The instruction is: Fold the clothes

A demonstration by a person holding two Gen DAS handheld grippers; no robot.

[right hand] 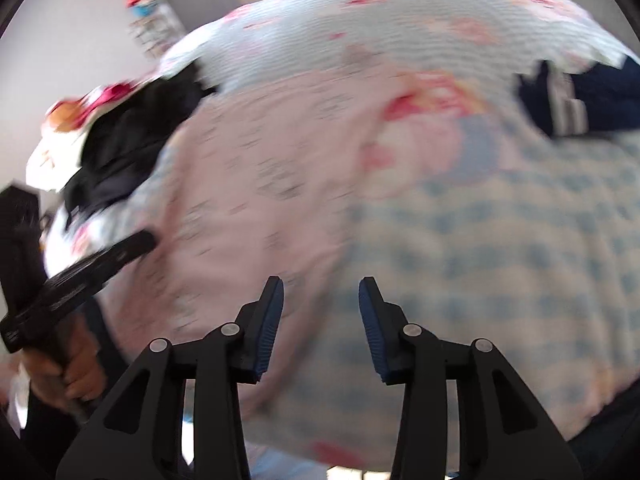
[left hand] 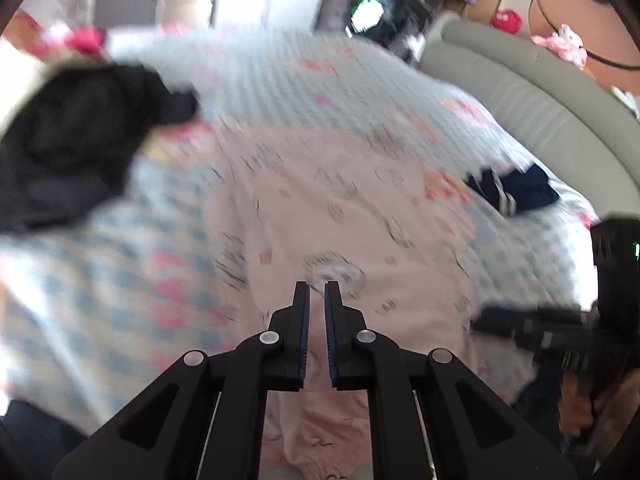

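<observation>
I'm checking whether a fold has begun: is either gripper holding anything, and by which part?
Right gripper: open, empty. Left gripper: nearly shut over pink garment; blur hides any grip.

Soft matt pink cloth garment (left hand: 320,208), quilted bedspread (left hand: 280,80)

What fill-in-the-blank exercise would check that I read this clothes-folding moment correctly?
1. The garment spread under both grippers, the pink garment, is ____ in colour.
2. The jaws of the left gripper stand much ____ than those of the right gripper.
3. The bed cover around the garment has a blue and white ____ pattern.
4. In the left wrist view, the black clothing pile lies to the ____ of the garment.

Missing words: pink; narrower; checked; left
</observation>
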